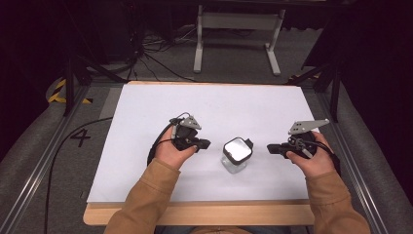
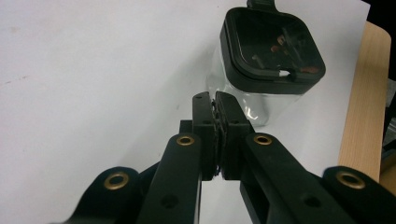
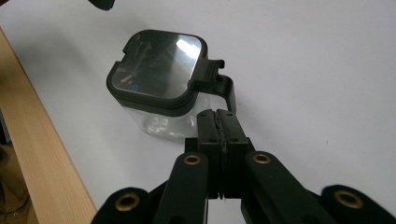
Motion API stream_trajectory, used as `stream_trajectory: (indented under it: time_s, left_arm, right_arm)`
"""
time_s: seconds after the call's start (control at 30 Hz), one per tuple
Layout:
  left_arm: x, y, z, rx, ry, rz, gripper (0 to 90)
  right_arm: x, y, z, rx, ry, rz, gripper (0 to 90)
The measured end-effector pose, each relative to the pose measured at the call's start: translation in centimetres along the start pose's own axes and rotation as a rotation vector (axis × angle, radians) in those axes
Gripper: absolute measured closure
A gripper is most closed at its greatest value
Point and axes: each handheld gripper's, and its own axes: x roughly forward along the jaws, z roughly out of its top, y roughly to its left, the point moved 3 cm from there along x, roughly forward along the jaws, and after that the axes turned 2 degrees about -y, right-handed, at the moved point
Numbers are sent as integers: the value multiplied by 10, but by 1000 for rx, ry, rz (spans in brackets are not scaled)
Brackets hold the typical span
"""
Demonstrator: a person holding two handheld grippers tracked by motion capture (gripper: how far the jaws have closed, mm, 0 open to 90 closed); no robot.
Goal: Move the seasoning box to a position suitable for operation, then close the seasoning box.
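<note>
A small clear square jar [image 1: 236, 155] with a black-rimmed, see-through lid stands upright on the white table sheet [image 1: 214, 112], near the front middle. A black clasp sticks out from one side of its lid [image 3: 219, 81]. My left gripper [image 1: 205, 144] is to the jar's left, a short gap away, jaws shut and empty. In the left gripper view the shut tips [image 2: 214, 100] point at the jar [image 2: 271, 51]. My right gripper [image 1: 271, 148] is to the jar's right, also shut with nothing held. Its tips [image 3: 217, 114] sit just short of the jar [image 3: 159, 74] and its clasp.
The white sheet covers a wooden tabletop whose edge [image 1: 204, 214] shows along the front. A metal frame rail [image 1: 48, 146] runs along each side. A white stand [image 1: 238, 34] and loose cables lie on the floor behind the table.
</note>
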Motion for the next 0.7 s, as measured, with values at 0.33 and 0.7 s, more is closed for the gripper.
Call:
stream_trajectory:
  time_s: [0.33, 0.7]
  left_arm:
    - [18, 14, 1, 4, 65, 1, 884]
    - [43, 11, 9, 56, 113, -58, 899]
  right_arm:
    - [10, 5, -21, 2, 102, 34, 900]
    - [31, 20, -39, -12, 194, 66, 900]
